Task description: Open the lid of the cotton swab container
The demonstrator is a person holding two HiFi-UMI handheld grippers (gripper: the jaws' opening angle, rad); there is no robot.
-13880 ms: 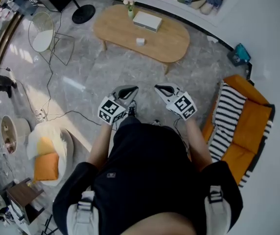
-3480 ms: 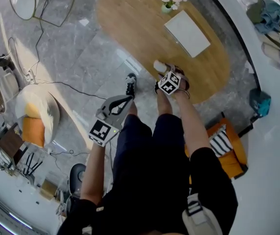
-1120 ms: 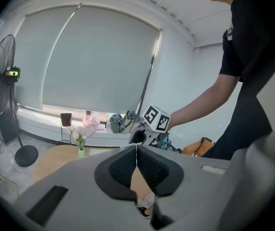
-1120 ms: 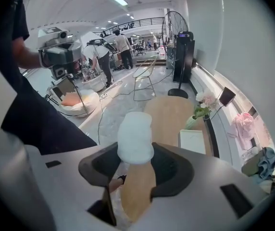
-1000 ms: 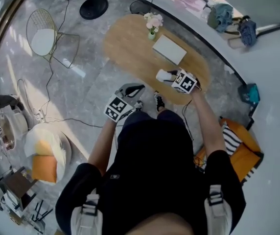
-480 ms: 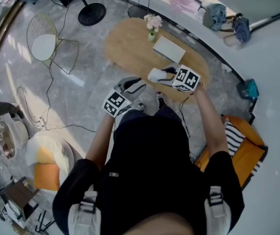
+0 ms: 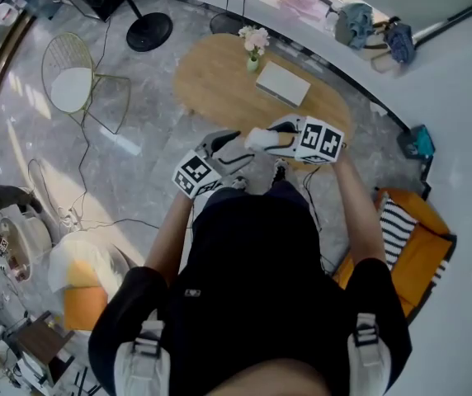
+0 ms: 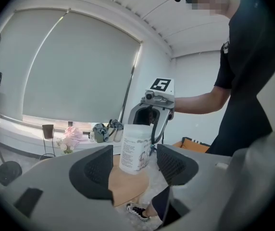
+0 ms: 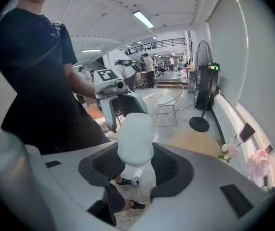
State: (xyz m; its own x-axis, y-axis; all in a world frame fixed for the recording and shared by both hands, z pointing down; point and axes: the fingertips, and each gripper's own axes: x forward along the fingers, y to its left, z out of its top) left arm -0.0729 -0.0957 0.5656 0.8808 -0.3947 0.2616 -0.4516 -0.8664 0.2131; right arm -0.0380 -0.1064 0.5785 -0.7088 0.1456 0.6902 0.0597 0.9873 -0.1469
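Observation:
The cotton swab container [image 7: 257, 139] is a white plastic tub with a printed label, held in the air in front of the person, off the table. My right gripper [image 7: 267, 139] is shut on it; in the right gripper view the tub [image 9: 135, 138] sticks out from between the pads of this gripper [image 9: 135, 170]. My left gripper [image 7: 229, 148] faces it from the left, jaws opening. In the left gripper view the tub [image 8: 135, 147] stands just past the spread jaws of my left gripper [image 8: 135, 165], and the pads do not press on it.
An oval wooden table [image 7: 219, 81] lies ahead with a flower vase [image 7: 254, 44] and a flat white box [image 7: 283, 83] on it. A wire chair [image 7: 75, 73] stands at the left, an orange sofa [image 7: 417, 246] at the right. A floor fan [image 9: 202, 81] stands beyond.
The right gripper has lifted the container off the table and carried it left toward the body. The left gripper has come up to meet it, and its jaws have gone from shut to wide.

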